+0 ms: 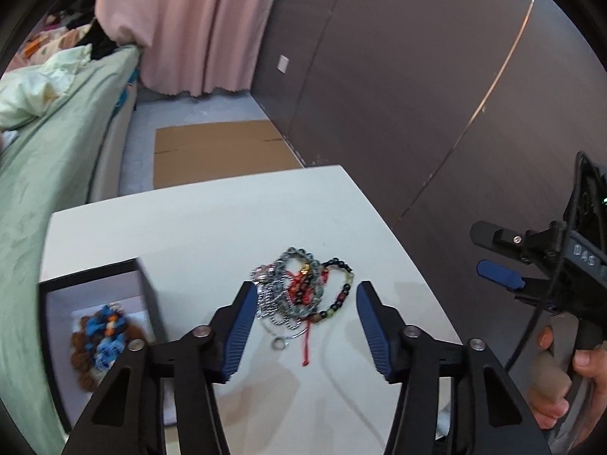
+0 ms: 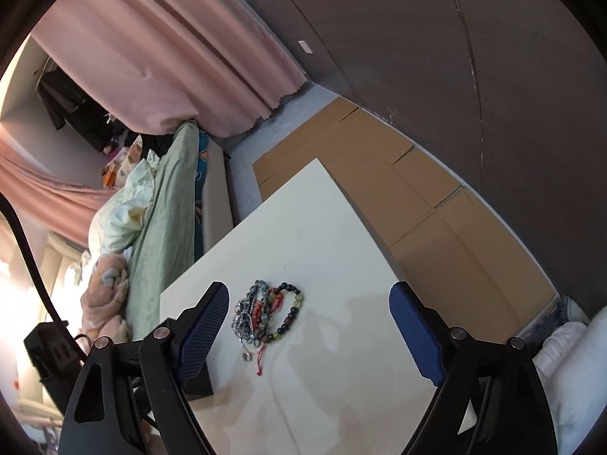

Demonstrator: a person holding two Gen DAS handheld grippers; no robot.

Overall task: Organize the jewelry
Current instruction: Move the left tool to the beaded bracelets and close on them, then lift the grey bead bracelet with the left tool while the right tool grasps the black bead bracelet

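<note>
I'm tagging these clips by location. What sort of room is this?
Most likely a bedroom in a home. A bed with a green sheet and rumpled bedding runs beside the white table, a pink curtain hangs behind it, and a pile of bracelets lies on the table.

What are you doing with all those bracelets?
Someone is sorting jewelry with a gripper tool in each hand. A tangled pile of bead bracelets lies on the white table. The open left gripper hovers over it, empty. The right gripper is open too. Some pieces already lie in the black box.
</note>
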